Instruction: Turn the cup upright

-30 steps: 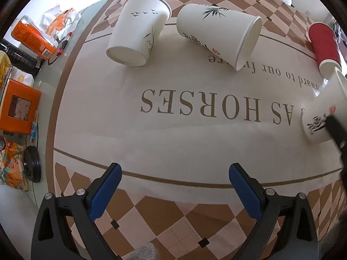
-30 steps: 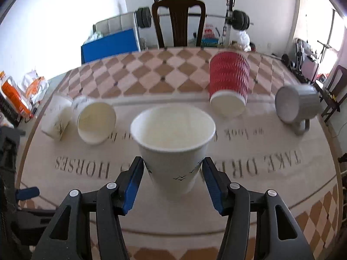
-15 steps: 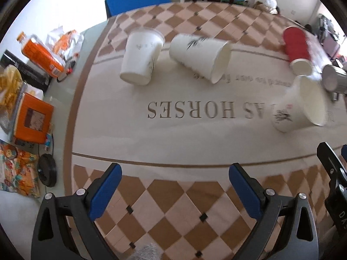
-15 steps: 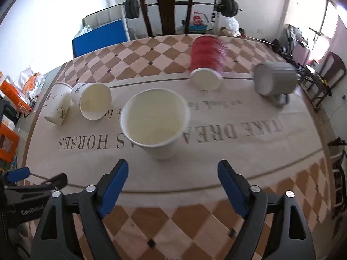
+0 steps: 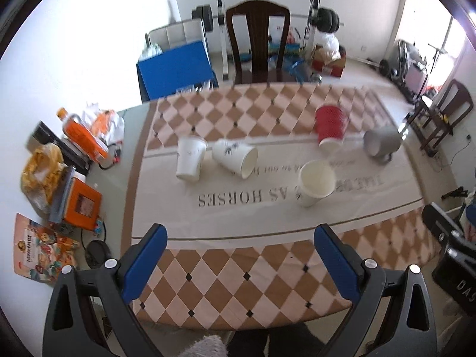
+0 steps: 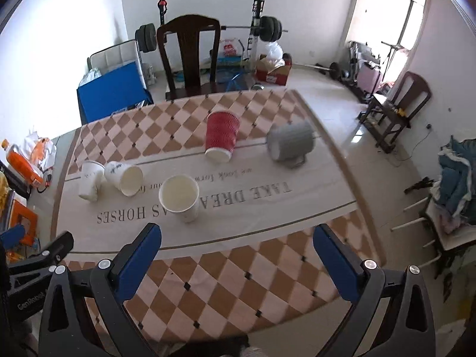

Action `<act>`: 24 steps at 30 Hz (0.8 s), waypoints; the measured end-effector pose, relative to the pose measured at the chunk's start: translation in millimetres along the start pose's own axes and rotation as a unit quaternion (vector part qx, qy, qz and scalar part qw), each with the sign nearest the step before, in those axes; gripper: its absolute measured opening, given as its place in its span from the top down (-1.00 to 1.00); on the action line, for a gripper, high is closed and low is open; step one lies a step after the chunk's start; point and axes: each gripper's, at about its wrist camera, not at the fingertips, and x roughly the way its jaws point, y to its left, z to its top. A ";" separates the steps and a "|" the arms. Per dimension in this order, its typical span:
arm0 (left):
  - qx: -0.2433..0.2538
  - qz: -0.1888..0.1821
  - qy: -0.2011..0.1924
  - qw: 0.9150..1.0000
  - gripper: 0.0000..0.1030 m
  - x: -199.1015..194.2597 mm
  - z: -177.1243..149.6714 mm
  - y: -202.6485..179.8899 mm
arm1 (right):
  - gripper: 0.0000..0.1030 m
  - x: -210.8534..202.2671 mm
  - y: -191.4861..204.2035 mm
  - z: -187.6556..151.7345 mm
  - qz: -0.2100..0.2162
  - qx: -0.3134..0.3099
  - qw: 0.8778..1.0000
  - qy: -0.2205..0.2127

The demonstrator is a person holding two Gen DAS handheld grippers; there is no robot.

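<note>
Cup upright near the middle of the table, mouth open to the ceiling, on the lettered band of the cloth — this flip looks done. Both the right gripper and the left gripper hang over the near edge, jaws spread wide, holding nothing. Toward the left edge one white cup stands mouth-down and another lies on its side; a red cup and a grey mug — both tipped over, as far as the blur allows — sit toward the far edge. Next, I judge, a gripper must reach a tipped cup and close across its wall.
</note>
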 end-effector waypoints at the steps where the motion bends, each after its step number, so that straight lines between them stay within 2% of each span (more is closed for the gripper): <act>1: -0.002 0.002 -0.008 1.000 -0.96 -10.8 2.6 -0.1 | -1.00 -12.1 -2.3 3.9 0.000 -0.001 1.000 0.000; 6: -0.018 0.011 -0.032 0.999 -0.96 -53.3 13.6 -0.8 | -1.00 -56.1 -12.8 16.4 0.008 -0.002 1.000 -0.006; 12: -0.037 0.013 -0.042 0.998 -0.96 -80.4 14.9 -1.5 | -1.00 -99.7 -21.9 28.9 0.027 -0.010 0.999 -0.016; 24: -0.052 0.015 -0.039 0.998 -0.96 -108.6 2.9 -8.8 | -1.00 -140.3 -35.4 35.4 0.052 -0.022 0.998 -0.026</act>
